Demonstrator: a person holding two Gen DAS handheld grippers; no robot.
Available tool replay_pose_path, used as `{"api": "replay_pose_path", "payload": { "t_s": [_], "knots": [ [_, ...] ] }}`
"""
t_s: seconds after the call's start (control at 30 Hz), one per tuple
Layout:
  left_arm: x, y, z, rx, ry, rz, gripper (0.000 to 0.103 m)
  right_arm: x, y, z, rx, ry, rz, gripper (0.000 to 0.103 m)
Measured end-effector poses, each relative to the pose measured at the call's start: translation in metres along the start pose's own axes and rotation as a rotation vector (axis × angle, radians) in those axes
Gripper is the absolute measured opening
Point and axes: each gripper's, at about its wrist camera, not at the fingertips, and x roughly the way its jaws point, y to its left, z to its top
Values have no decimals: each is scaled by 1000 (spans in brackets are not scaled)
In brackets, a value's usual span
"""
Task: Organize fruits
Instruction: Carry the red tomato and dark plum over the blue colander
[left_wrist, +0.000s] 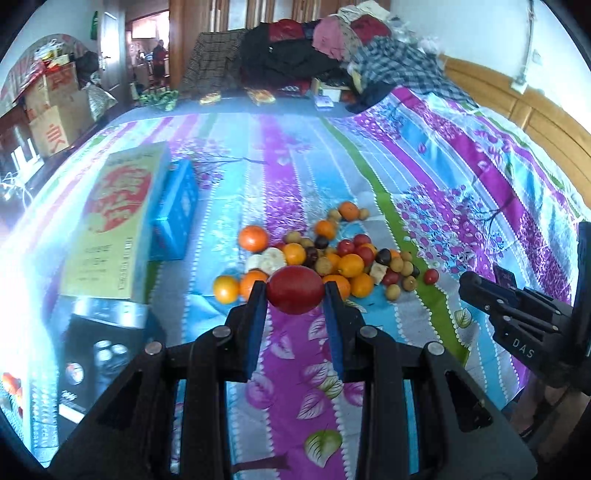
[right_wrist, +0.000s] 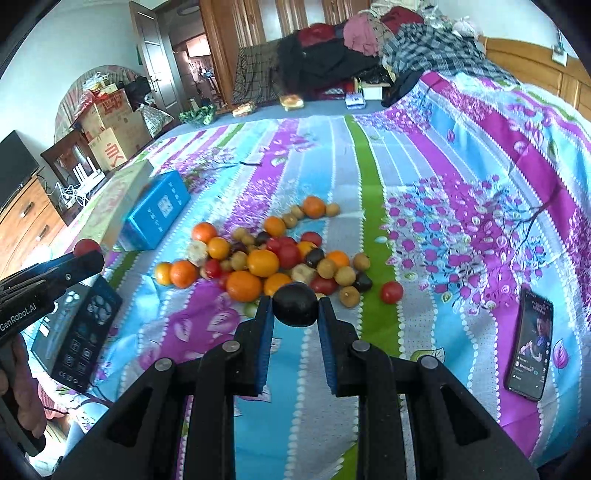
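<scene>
Left wrist view: left gripper (left_wrist: 295, 293), blue-padded black fingers, pinching a round red tomato-like fruit (left_wrist: 295, 290) above the striped floral bedsheet (left_wrist: 369, 166). Beyond it, at mid-bed, a loose pile of mixed fruits (left_wrist: 332, 254): oranges, small red, dark purple and tan round fruits, pale cut pieces. Left of the pile, a blue rectangular box (left_wrist: 177, 214) beside a flat yellow-and-red printed carton (left_wrist: 118, 218); nearer left, a black printed box (left_wrist: 96, 354). Right gripper (left_wrist: 465, 282) enters from the right edge.

Right wrist view: right gripper (right_wrist: 295, 306) pinching a round dark purple plum-like fruit (right_wrist: 295, 304) above the sheet, just near of the pile. A black smartphone (right_wrist: 532, 347) with a lit screen lies on the bed at right. Heaped clothes (right_wrist: 369, 44) cover the far end.
</scene>
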Motion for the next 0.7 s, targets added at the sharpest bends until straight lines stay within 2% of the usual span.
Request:
{"api": "replay_pose_path", "payload": {
  "t_s": [0.33,0.7],
  "knots": [
    [-39,39,4,-57,-46,60,31,-27,43,16,-54,-43,18,28],
    [-83,105,4,-153,-98,149,31,-39,116,43,-131,-71,104,28]
  ]
}}
